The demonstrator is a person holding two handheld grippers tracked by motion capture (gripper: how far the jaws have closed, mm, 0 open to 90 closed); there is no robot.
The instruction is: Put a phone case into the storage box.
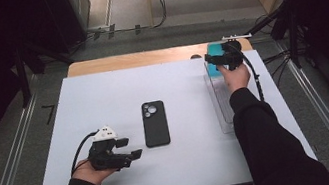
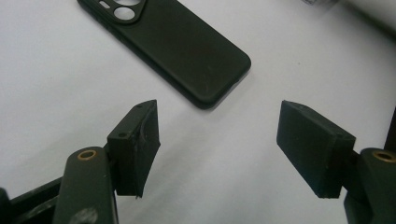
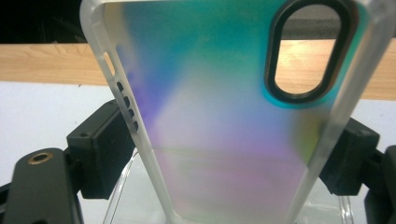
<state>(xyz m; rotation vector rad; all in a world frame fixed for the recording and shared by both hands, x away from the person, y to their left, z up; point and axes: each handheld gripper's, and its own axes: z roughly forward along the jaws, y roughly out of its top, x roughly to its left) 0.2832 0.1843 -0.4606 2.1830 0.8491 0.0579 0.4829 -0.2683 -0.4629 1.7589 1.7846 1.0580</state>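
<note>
White table top (image 1: 101, 93) took up most of the high view, with a strip of wooden edge (image 1: 136, 59) showing along its far side. A clear tray (image 1: 222, 108) sat on the right part of the table, running front to back. Black phone (image 1: 155, 123) lay flat near the middle, camera end pointing away from the person, untouched. Left gripper (image 1: 131, 148) rested low near the front left, just beside the phone but apart from it; in the left gripper view its jaws stood spread wide with bare table between them and the phone (image 2: 180, 46) ahead. Right gripper (image 1: 215, 61) was out at the far right corner, over the tray's far end, jaws clenched on the side edges of an iridescent phone case (image 3: 224, 116), frosted rim, teal to purple, oval camera cutout (image 3: 308, 51) up top. Case was held upright, clear of the table.
</note>
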